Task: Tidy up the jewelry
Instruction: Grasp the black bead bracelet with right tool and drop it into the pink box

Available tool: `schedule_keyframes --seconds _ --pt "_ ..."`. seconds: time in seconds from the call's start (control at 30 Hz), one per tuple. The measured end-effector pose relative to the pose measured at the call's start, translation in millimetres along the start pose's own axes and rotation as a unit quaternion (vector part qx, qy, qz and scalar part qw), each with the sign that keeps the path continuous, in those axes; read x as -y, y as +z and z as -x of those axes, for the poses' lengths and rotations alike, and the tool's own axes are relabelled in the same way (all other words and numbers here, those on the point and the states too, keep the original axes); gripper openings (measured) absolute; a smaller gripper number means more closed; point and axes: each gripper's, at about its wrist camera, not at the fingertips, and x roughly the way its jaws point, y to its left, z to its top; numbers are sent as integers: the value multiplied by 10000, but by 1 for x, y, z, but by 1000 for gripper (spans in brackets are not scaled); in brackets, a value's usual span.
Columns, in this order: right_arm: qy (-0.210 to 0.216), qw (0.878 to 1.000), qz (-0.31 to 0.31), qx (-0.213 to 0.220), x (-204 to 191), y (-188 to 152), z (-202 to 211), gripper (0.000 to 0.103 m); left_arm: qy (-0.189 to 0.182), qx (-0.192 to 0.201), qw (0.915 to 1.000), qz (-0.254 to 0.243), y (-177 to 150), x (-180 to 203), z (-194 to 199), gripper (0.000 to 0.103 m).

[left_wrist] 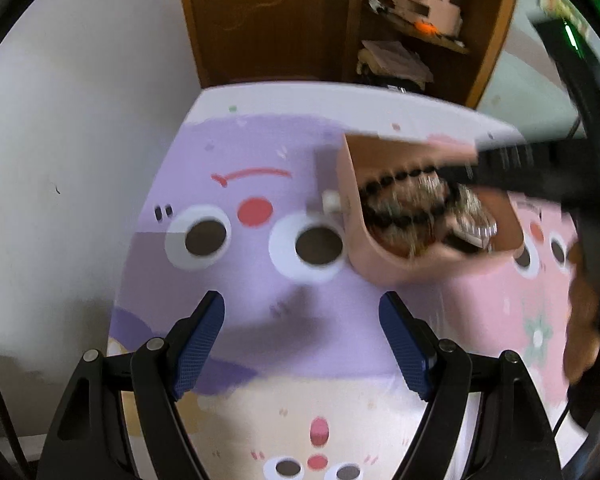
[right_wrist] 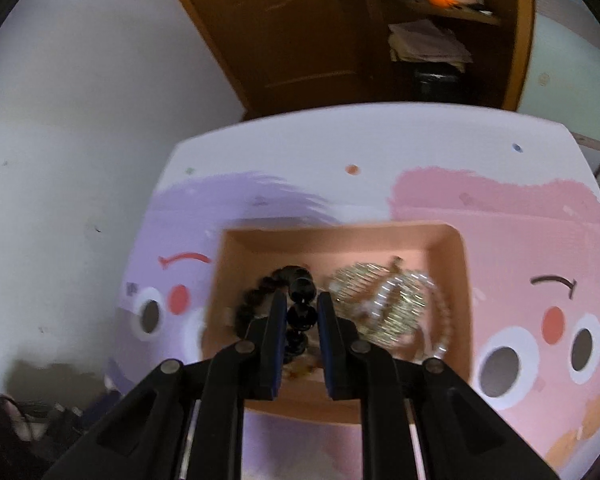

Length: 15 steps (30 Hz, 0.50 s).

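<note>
Right wrist view: the table, covered with a cartoon-face print in purple and pink, carries a pink box near its middle. Inside the box lie a black bead bracelet on the left and a tangle of silver and gold jewelry on the right. My right gripper is inside the box, its jaws closed against a strand of the black beads, which runs lengthwise between them, straight along the tool's own axis. I judge that a lift straight up would draw the bracelet clear, since the silver pieces sit just beside it to the right, apparently not touching the fingers.

Left wrist view: my left gripper hangs spread and empty over the purple print, with the box ahead and to its right. The right tool is plainly the nearer one.
</note>
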Motion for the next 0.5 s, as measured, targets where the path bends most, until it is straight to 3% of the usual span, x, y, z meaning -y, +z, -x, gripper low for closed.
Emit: schedule_keyframes --seconds 0.23,0.33,0.5 --pt "-260 9995 46 -150 4 -11 4 17 69 225 9990 393 29 -12 3 78" --pt "-276 9996 47 -80 6 -16 12 24 48 252 9986 456 31 -14 6 80" --pt "-397 9991 135 51 8 -28 28 25 -12 209 9988 441 23 -9 10 87"
